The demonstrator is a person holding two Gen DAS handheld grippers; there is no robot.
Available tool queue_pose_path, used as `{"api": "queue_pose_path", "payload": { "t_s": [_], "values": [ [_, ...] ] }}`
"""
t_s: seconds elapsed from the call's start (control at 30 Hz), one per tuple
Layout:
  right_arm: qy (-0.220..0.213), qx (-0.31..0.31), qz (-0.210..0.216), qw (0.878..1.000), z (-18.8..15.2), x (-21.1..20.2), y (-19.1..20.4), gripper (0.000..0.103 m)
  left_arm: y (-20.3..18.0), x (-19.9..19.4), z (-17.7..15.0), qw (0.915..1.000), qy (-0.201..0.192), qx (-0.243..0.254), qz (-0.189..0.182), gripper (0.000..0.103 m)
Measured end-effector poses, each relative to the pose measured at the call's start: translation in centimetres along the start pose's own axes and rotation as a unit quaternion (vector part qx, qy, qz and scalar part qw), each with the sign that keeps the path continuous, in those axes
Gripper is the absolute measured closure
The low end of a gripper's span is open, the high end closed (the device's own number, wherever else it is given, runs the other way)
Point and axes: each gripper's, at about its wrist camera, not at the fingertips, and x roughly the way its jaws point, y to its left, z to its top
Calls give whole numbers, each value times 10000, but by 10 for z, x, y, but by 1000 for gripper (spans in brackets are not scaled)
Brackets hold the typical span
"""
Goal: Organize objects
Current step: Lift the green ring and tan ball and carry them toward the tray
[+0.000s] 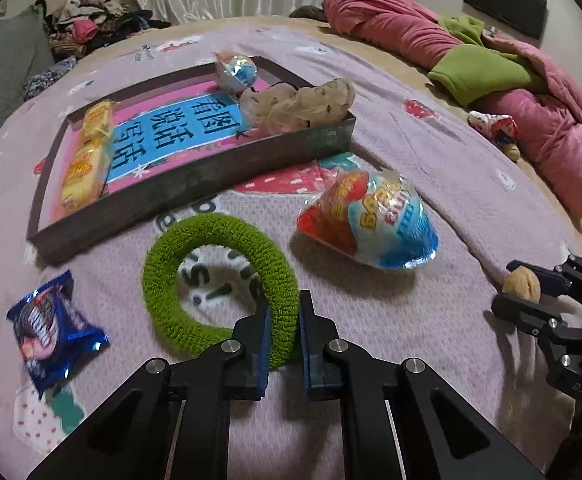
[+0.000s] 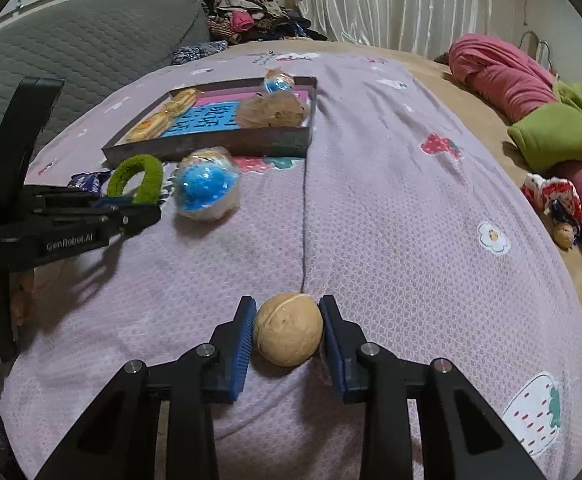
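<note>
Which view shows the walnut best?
The right wrist view: the walnut sits large and central, pinched between the right gripper pads, its seam visible. The left wrist view shows it only small at the right edge, partly hidden by that gripper's black fingers.

Green fuzzy ring (image 1: 217,284), tan walnut (image 2: 289,330), seemingly blue-padded tongs (image 2: 289,332)
</note>
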Motion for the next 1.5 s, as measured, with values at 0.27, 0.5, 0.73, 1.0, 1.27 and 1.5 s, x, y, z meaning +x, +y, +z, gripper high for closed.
{"api": "queue_pose_path", "payload": {
  "t_s": [0.27,0.5,0.73,1.0,1.27,1.5],
  "values": [
    [-215,134,-51,9997,1,-20,-5,70,-6,-19,-18,9999,-23,-125,-31,92],
    [-264,-29,-155,9995,-3,-36,6,69,-16,-37,-29,9999,-112,-95,3,92],
    [-398,-33,28,9992,-3,-55,14,69,-18,-64,-31,9995,-288,-133,13,92],
    [-616,-251,150,9977,8,-77,41,69,-20,-103,-31,9983,-553,-138,106,92],
    [-1035,-461,346,9930,38,-106,76,69,-12,-153,-27,9944,-939,-337,338,92],
    [-1241,-519,406,9901,53,-123,95,69,-5,-191,-27,9900,-1208,-554,474,92]
  ]
}}
